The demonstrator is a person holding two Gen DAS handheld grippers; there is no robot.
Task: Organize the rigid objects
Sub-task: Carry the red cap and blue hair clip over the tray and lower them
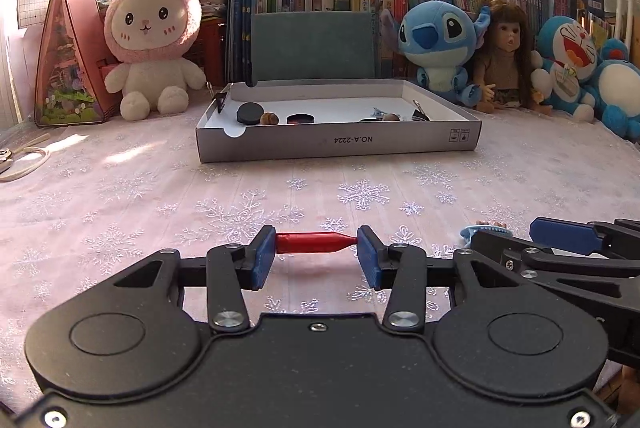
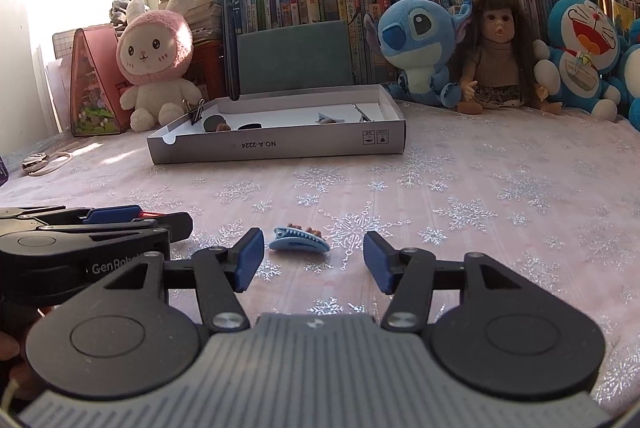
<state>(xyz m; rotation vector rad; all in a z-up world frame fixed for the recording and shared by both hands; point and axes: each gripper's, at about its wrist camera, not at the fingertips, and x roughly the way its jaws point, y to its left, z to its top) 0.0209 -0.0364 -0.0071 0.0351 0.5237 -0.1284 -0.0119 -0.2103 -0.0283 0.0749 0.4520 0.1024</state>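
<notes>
Two tools work: the left tool [image 1: 316, 255] grips a red marker cap [image 1: 316, 243] endwise; the right tool [image 2: 314, 260], released, should straddle the blue hair clip [image 2: 299, 241] squarely before closing.

The right gripper [image 2: 314, 260] hangs with its blue pads spread wide over a snowflake-patterned tablecloth [image 2: 480, 196], a light-blue hair clip [image 2: 298, 241] lying just beyond them. The left gripper [image 2: 120, 218] sits at left; a shallow grey box [image 2: 280, 146] stands farther back before plush toys.
</notes>
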